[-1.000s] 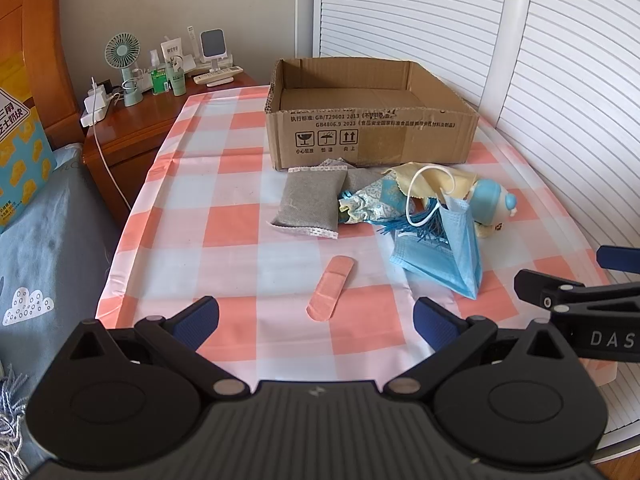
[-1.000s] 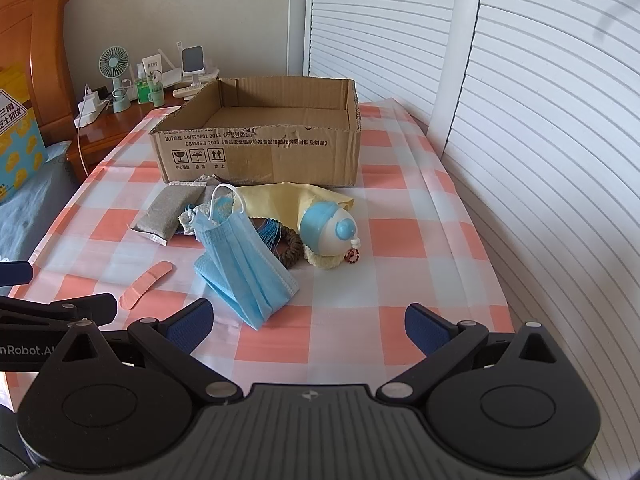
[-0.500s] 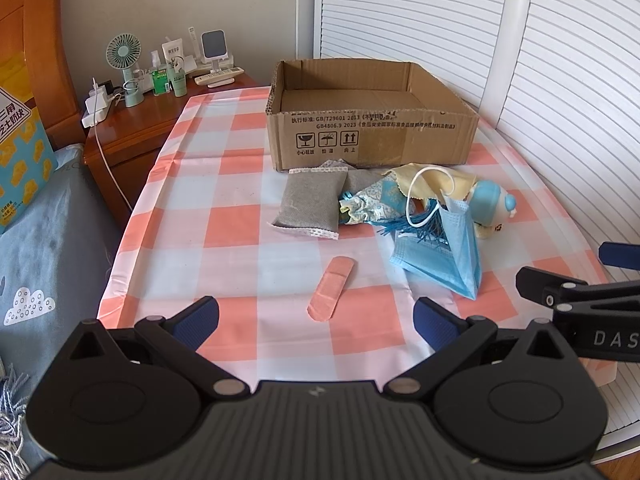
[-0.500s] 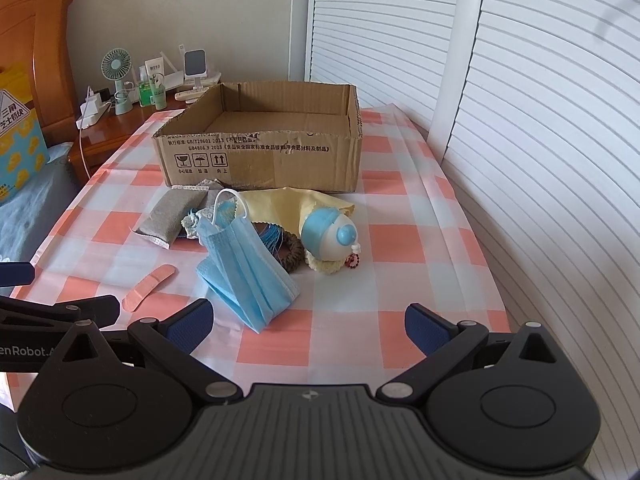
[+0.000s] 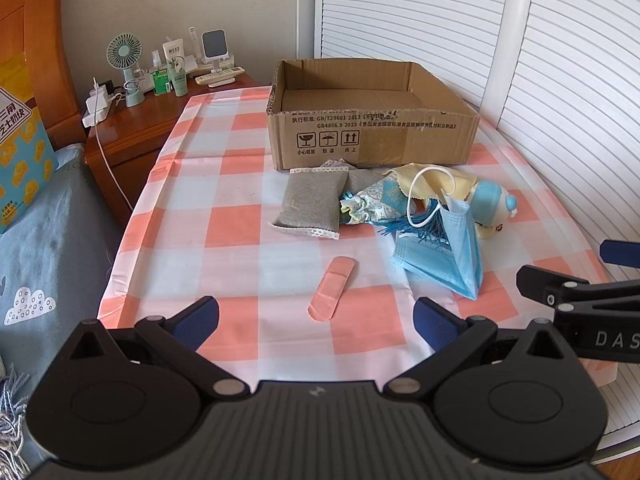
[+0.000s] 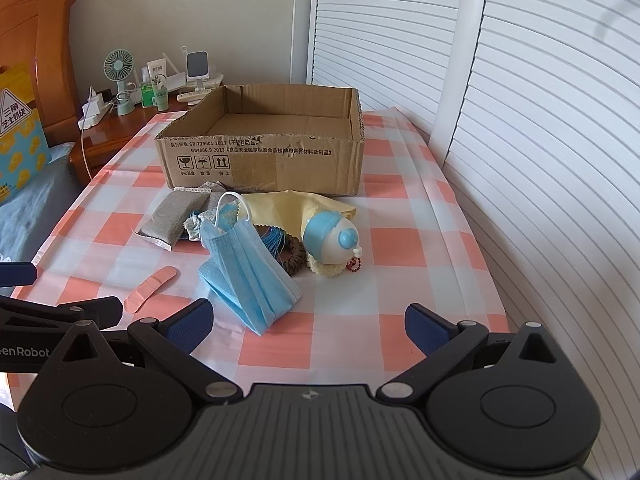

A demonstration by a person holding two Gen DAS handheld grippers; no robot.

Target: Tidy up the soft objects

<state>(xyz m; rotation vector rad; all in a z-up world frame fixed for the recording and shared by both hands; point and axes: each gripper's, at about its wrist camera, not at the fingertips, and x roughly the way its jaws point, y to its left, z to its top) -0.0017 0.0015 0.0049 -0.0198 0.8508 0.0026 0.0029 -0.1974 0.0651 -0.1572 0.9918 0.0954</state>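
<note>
**Ana:** Just ahead of the left gripper [image 5: 316, 322], between its spread blue pads, a pink adhesive bandage [image 5: 332, 288] lies flat on the checked tablecloth [image 5: 224, 256]. Nothing is held; the jaws stand wide apart.

**Ben:** And the right gripper [image 6: 307, 322]?

**Ana:** Same: fingers spread, gripping nothing. Right in front of it, slightly toward its left finger, sits a folded blue face mask [image 6: 250, 274], its white ear loop sticking up. The bandage is off to its left.

**Ben:** What's beyond the mask?

**Ana:** A loose heap. Behind the mask a brown braided ring [image 6: 295, 258] shows with blue fringe over it, and just to the right a round blue-and-white plush toy [image 6: 332, 240] rests on a cream knitted piece. A pale yellow cloth [image 6: 296, 208] lies under and behind them. To the left of the heap a grey fabric pouch [image 6: 172, 220] lies flat, touching a small patterned blue cloth [image 5: 376, 204].

**Ben:** Farther still?

**Ana:** An open cardboard box [image 6: 276, 156], standing right behind the heap, with the pouches and the yellow cloth almost at its front wall. Beyond the table's far left, a wooden nightstand [image 5: 132, 136] carries a small green fan [image 5: 125, 56] and some bottles.
</note>
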